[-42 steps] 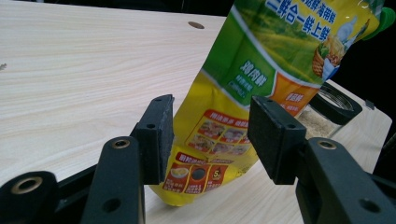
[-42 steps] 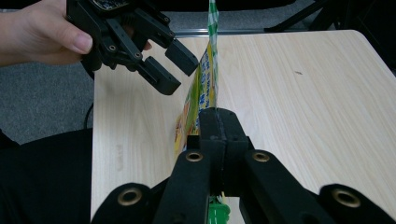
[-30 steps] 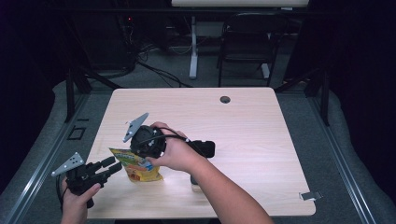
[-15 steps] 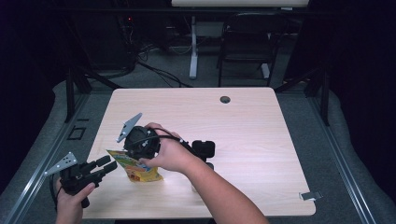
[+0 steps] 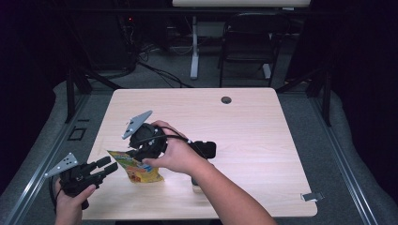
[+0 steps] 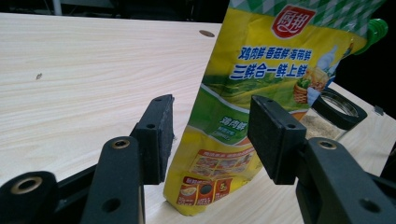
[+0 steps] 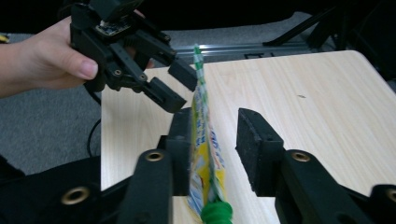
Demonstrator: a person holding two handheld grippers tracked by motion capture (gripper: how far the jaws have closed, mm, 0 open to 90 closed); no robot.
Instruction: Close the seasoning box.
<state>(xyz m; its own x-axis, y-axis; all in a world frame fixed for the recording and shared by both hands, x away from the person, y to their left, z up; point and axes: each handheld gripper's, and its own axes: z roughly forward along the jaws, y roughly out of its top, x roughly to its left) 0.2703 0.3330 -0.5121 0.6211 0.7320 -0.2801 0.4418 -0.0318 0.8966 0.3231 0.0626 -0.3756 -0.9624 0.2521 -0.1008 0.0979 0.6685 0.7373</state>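
Bench (image 5: 263,140): pale wood, carrying the pouch and a glass jar (image 6: 337,111).
Pouch (image 5: 136,169): yellow, green cap – upright near the bench's front left.
Right tongs (image 7: 212,135): just been opening – pouch between the jaws, unpinched.
Left tongs (image 6: 210,135): released, just short of the pouch.

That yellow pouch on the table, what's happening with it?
A person holds a pair of tongs in each hand at a wooden table. The right tongs have just been opening around the yellow pouch: it stands upright between the jaws, against one pad with a gap to the other. The left tongs hover open beside the pouch, not touching it. A small jar sits behind the pouch.
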